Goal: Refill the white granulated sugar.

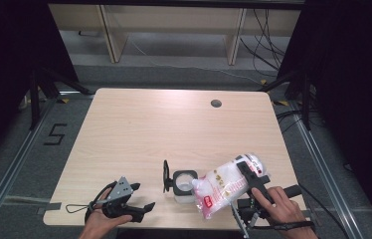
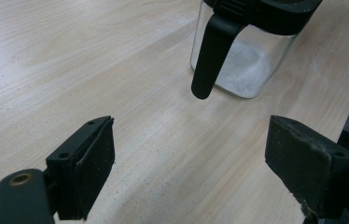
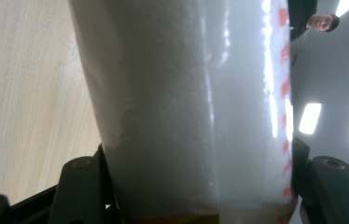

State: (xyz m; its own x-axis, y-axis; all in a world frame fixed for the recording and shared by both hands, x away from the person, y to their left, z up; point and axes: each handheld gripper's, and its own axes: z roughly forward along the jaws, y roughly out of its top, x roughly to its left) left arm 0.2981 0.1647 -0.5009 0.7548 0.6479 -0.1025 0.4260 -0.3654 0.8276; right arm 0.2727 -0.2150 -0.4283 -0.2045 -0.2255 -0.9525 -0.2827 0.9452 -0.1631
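Black rubber-faced jaws of the left gripper [image 1: 137,199] stand wide apart with nothing between them, resting low near the front edge of the table [image 1: 139,124], at the person's left. Just beside it, toward the middle of the table, stands a small clear glass jar [image 1: 185,185] with a black collar; its black hinged lid [image 1: 166,175] stands up on the side nearer that gripper. In the left gripper view a shallow layer of white grains lies in the bottom of the jar, and the lid's black tab [image 2: 212,53] hangs down its near wall.

Right of the jar, the right gripper [image 1: 247,174] is clamped across a soft plastic bag [image 1: 226,186] of white granules with red printing. The bag is lifted and tipped, one end reaching toward the jar's open mouth and seeming to touch or overlap its rim; whether grains are pouring cannot be told. In the right gripper view the bag bulges between the two jaws.

By my judgement the bag will handle as a heavy, slumping thing: the film is thin and slick, and its contents shift with any tilt. A hold across the middle, squeezing the film tight against the grains, looks safest. The jar is rigid, breakable and light enough to slide; it would best be steadied by its walls below the collar.

Farther off, bare wood runs to a cable hole [image 1: 216,103] near the far edge.
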